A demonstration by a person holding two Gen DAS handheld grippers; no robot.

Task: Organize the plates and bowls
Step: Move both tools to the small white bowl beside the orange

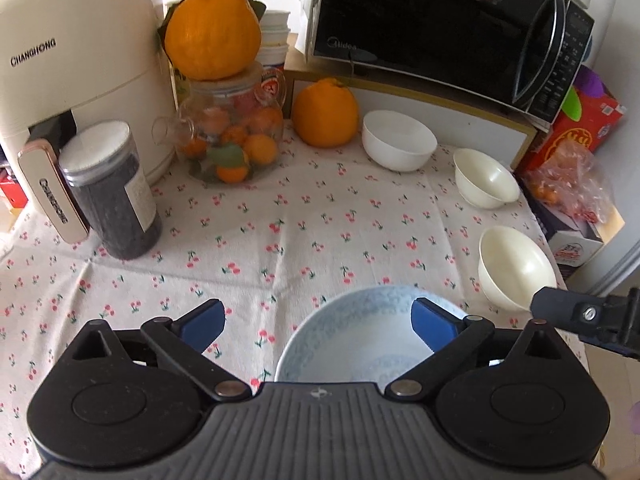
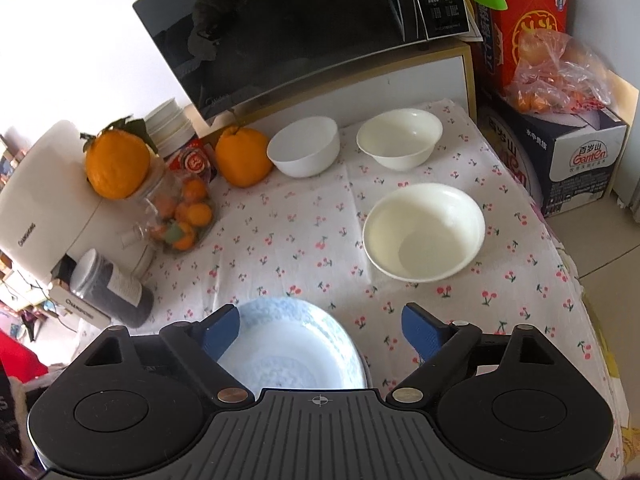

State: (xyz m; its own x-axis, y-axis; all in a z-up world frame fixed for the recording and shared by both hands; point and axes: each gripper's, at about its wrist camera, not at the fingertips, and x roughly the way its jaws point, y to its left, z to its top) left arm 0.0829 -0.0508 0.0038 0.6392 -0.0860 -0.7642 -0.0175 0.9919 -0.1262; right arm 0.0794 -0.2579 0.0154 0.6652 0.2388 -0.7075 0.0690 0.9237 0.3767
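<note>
While both grippers gape w/ nothing held, blue plate (image 2: 296, 344) lies under left gripper (image 1: 318, 320) & right gripper (image 2: 320, 330).

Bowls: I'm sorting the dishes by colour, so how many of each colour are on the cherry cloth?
White or cream bowls: 3, the back bowl, the corner bowl and the near cream bowl
Pale blue patterned dishes: 1, the blue dish; whether others lie beneath it is unclear
Total: 4

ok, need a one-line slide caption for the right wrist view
Right gripper open above the blue patterned plate, three white bowls waiting on the cherry-print tablecloth.
</note>
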